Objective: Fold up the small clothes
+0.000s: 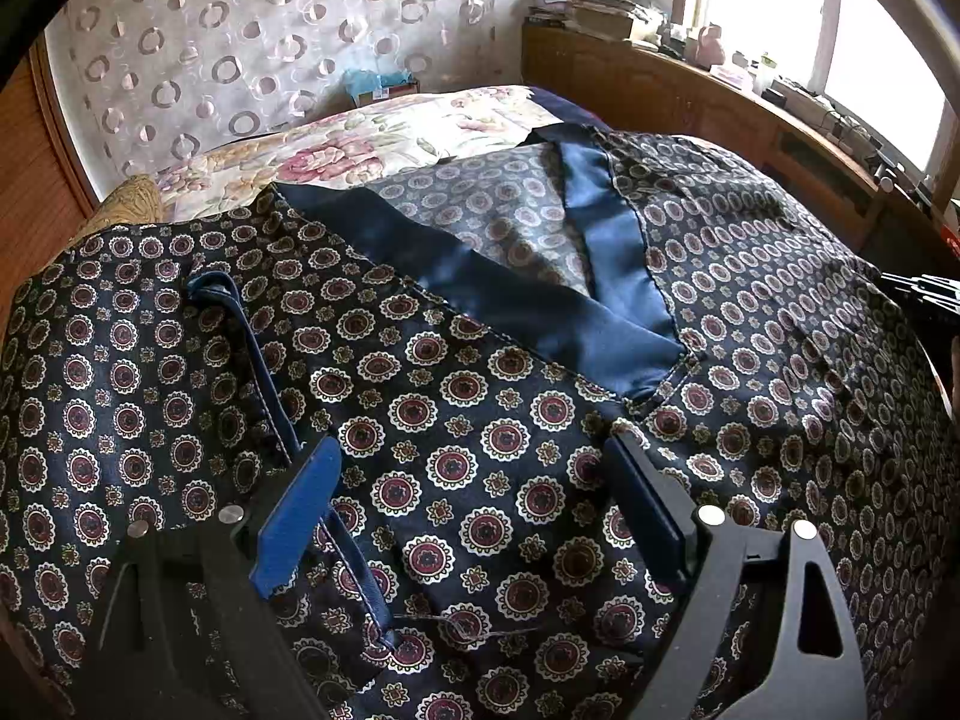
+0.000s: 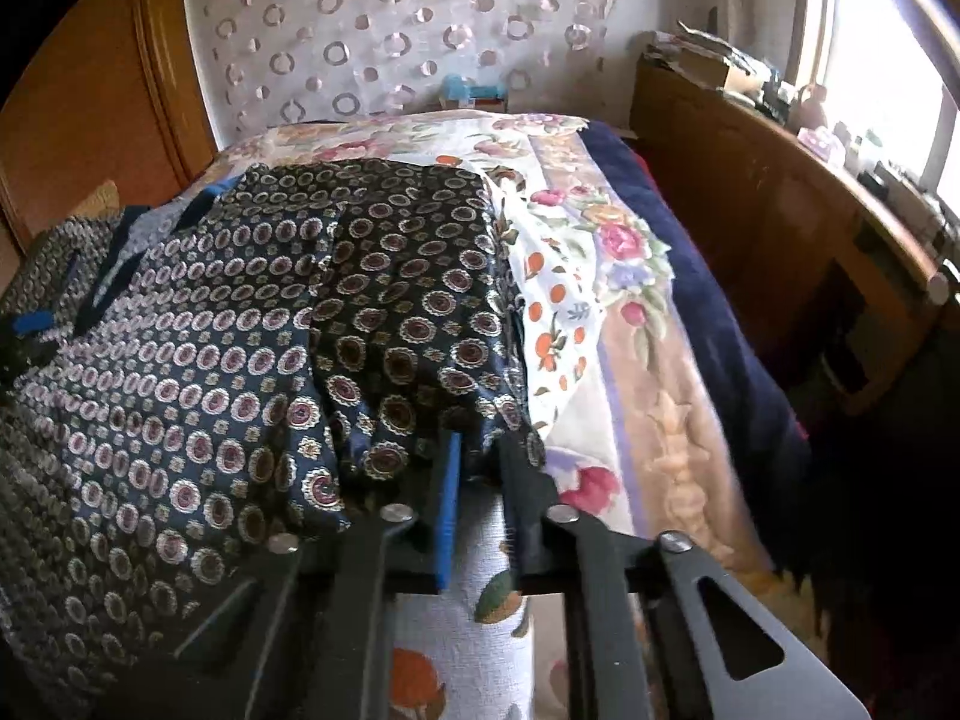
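Two grippers work a dark navy satin garment printed with maroon medallions (image 1: 480,420), spread on a floral-covered bed (image 2: 606,324). The left gripper (image 1: 474,480) hovers spread wide above the cloth; the right gripper (image 2: 480,456) pinches its edge. Behind, a circle-patterned curtain (image 1: 270,42).

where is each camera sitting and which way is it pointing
Left wrist: on the left gripper, angled down over the patterned garment; its fingers stand wide apart.
Right wrist: on the right gripper, angled down at the garment's right edge, closed on the fabric.
Shared: the garment, the floral bedspread, the circle-print curtain.
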`<state>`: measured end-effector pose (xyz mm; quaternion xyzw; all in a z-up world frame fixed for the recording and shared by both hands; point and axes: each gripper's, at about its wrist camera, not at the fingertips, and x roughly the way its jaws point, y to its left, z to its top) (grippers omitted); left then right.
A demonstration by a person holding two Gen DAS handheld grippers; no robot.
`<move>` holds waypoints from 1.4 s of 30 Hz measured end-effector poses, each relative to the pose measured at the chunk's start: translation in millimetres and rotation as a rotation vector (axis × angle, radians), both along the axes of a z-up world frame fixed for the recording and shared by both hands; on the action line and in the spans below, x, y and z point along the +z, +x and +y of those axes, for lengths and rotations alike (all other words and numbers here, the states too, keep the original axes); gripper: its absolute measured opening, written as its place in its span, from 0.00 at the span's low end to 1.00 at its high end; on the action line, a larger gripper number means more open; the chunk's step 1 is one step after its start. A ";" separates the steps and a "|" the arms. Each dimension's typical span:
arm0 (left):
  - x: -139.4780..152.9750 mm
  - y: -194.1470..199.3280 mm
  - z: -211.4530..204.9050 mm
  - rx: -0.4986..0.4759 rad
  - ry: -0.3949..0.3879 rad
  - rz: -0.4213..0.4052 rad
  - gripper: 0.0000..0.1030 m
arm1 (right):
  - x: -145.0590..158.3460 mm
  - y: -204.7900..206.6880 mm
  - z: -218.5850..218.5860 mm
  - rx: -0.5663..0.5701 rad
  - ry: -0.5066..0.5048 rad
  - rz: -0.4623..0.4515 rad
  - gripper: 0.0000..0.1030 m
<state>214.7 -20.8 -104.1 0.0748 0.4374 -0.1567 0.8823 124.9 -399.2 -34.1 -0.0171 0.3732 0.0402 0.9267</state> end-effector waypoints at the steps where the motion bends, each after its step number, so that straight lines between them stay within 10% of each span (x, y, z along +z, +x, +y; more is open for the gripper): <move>1: 0.0 0.2 -0.1 0.000 0.000 0.000 0.87 | 0.4 0.0 0.2 0.004 -0.001 -0.003 0.05; 12: 0.5 -0.5 -1.0 -0.008 0.006 -0.004 0.87 | 32.3 -11.4 32.5 0.118 0.057 -0.145 0.02; 25: 56.6 -18.3 2.4 0.006 -0.079 -0.157 0.87 | -3.6 17.0 96.9 0.240 0.047 -0.040 0.02; 42: 77.7 -30.4 -0.2 -0.005 -0.111 -0.196 0.87 | 25.0 5.0 87.3 0.188 0.083 -0.078 0.07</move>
